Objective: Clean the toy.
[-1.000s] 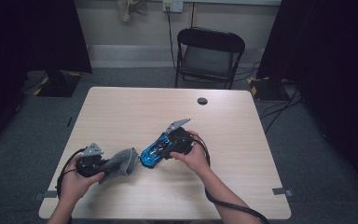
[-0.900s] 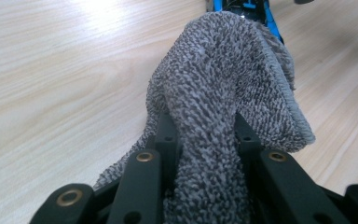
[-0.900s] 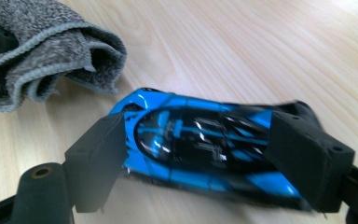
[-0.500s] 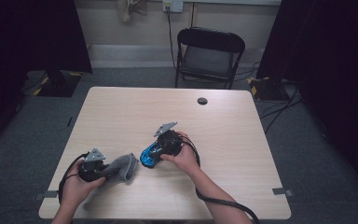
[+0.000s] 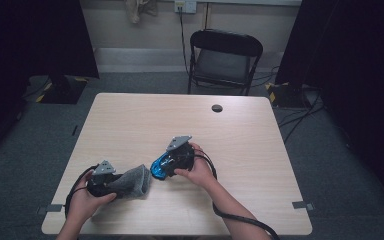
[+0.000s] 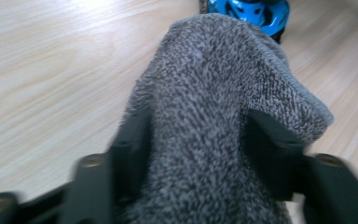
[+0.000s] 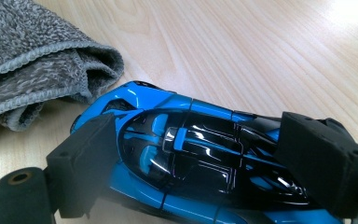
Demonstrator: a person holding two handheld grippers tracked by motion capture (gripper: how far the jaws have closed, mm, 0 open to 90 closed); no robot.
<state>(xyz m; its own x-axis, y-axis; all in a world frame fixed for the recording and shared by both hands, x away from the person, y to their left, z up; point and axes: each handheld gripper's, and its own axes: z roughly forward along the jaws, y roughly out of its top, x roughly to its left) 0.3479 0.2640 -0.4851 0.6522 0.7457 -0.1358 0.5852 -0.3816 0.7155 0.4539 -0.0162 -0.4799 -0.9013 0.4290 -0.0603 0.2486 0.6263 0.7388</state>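
Wood-coloured and wide, the table [image 5: 130, 125] is taking up the middle of the room. A black chair [image 5: 224, 60] is standing at its far side, and a small dark round spot [image 5: 217, 108] is sitting on the far part of the tabletop.

A grey fuzzy towel [image 5: 132, 181] is lying bunched up near the front left of the table. The left gripper [image 5: 111, 184] is poking into it from the left. In the left gripper view the towel [image 6: 214, 116] is bulging up between the two black jaws. The jaws have just been opening, and it is hard to tell if they are squeezing the cloth or just standing beside it.

Just to the right of the towel, a shiny blue and black toy car [image 5: 162, 166] is resting down by the table. The right gripper [image 5: 167, 164] is holding it. In the right gripper view the car [image 7: 191, 154] is sitting between the jaws, one pad at its nose and one at its tail, spread wide. The towel's folded edge [image 7: 37, 60] is lying right next to the car's nose.
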